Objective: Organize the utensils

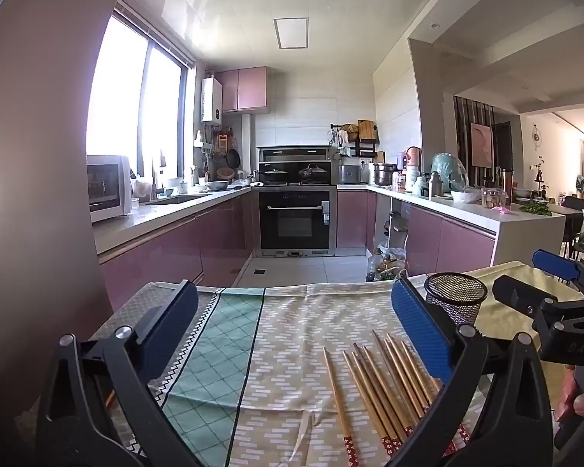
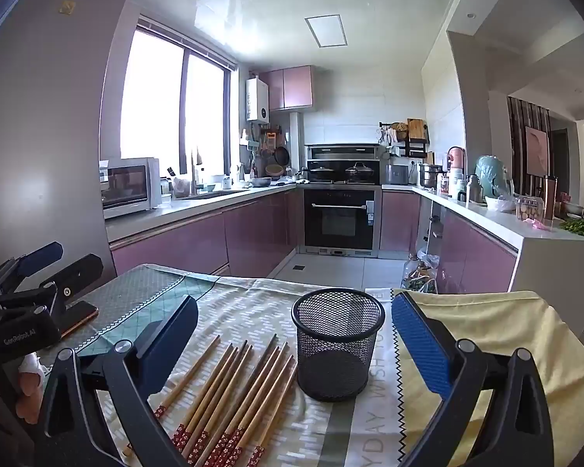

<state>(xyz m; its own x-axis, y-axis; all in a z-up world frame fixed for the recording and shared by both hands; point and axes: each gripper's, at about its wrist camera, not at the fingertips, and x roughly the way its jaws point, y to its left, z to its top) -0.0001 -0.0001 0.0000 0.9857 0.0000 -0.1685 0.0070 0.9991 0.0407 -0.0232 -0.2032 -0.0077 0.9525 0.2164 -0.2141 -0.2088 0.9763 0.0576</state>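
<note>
The chopsticks [image 2: 229, 393] are thin wooden sticks w/ red patterned handle ends: light, stiff, smooth enough to roll or slide, prob. awkward to pinch flat off cloth. Best hold, I'd judge, is across the shaft near mid-length, one or two at a time, pads square to the stick so it doesn't pivot. The mesh cup [image 2: 336, 344] is black wire, light and rigid, standing upright and apparently empty (could tip or skate on the cloth if nudged). Both lie on the cloth-covered worktop [image 2: 253, 295], chopsticks fanned side by side just left of the cup, handles toward the cameras. Right tongs [image 2: 294, 327] are spread wide, gripping nothing; the cup sits between their fingers, slightly ahead, the chopsticks low between them toward the left finger. Left tongs [image 1: 294, 311] are also fully released and empty; the chopsticks [image 1: 385, 385] lie below and toward their right finger, some tips passing under it, with the mesh cup [image 1: 455, 297] just beyond that finger.
</note>
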